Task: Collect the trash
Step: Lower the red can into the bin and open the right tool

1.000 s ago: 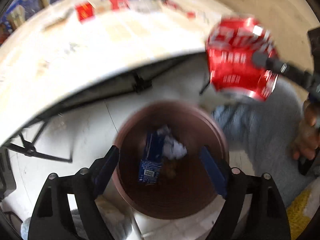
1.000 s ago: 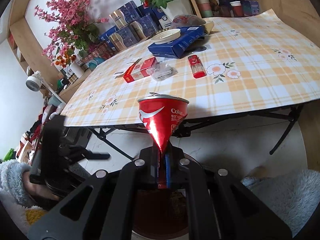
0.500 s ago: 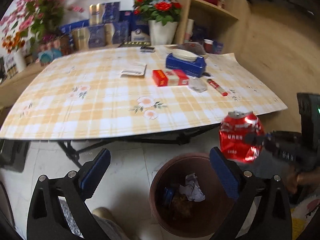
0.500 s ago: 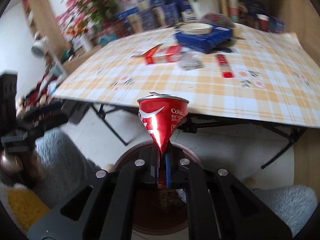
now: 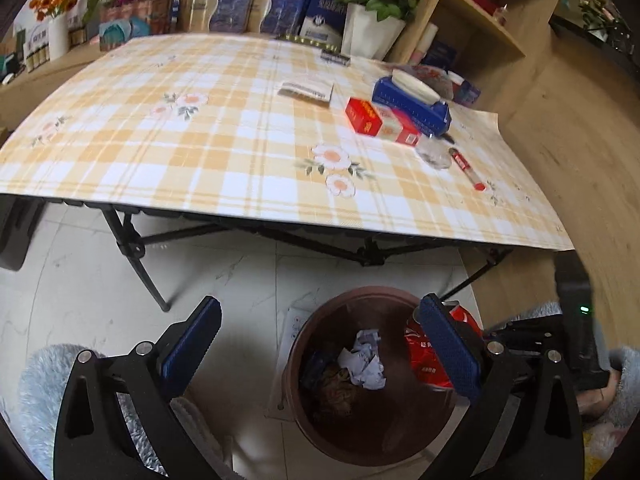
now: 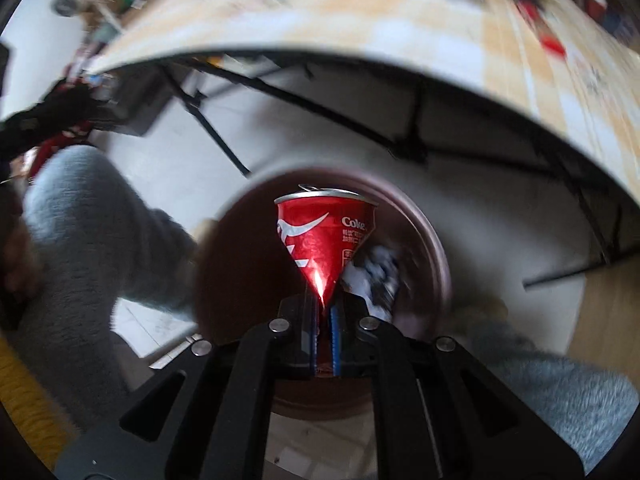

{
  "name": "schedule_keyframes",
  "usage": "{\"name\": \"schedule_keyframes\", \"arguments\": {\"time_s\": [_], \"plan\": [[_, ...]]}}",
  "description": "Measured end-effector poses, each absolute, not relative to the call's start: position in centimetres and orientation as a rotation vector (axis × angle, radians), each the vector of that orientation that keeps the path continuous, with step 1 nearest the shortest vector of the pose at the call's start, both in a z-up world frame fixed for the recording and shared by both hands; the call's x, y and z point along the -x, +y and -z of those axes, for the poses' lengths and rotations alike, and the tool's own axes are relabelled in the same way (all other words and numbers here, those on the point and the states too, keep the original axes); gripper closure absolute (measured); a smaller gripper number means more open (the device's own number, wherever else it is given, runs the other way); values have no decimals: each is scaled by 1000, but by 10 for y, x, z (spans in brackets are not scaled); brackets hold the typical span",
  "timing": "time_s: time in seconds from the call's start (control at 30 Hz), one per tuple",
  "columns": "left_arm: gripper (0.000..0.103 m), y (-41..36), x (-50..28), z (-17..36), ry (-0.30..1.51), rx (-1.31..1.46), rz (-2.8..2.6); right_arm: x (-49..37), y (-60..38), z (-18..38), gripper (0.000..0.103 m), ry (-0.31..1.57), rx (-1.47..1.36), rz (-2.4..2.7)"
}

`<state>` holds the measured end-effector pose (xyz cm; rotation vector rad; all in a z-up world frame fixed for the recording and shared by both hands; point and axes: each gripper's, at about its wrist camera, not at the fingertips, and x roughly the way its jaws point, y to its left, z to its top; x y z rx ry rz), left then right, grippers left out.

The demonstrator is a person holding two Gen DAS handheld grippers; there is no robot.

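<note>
The right tool [image 6: 323,312] pinches a red Coke can [image 6: 325,236] crushed flat at its base, over the brown bin [image 6: 434,256]; the left tool [image 5: 320,344] gapes empty.

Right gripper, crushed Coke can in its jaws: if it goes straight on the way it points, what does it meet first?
Likely the brown bin. The right gripper, shut on the Coke can, aims into the bin's mouth, so the can would probably reach the crumpled paper inside first. Depth is unclear.

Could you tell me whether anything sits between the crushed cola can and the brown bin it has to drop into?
Nothing visible does. The right gripper holds the crushed can directly over the bin's open mouth, with only crumpled paper already inside. The left gripper is open and holds nothing.
</note>
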<state>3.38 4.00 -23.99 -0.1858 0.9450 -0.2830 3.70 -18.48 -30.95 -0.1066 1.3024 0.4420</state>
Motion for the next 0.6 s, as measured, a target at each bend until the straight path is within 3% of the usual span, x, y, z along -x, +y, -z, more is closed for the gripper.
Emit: {"name": "schedule_keyframes", "arguments": {"time_s": [0.1,0.13,0.17,0.2,0.23,0.6], "plan": [[6,40,-32,238,933,175,279,-39,-187,314,94,1326,104,-410],[6,40,-30,236,921,174,281,-39,-187,313,85,1326,97,-413],[6,40,-29,234,911,175,284,-37,-189,312,71,1321,79,-423],[6,41,-29,234,909,177,284,-38,-191,309,34,1311,69,-428],[6,41,-29,234,910,179,282,-36,-192,303,19,1285,52,-440],[6,40,-32,236,920,161,266,-46,-223,290,7,1215,-91,-352]]}}
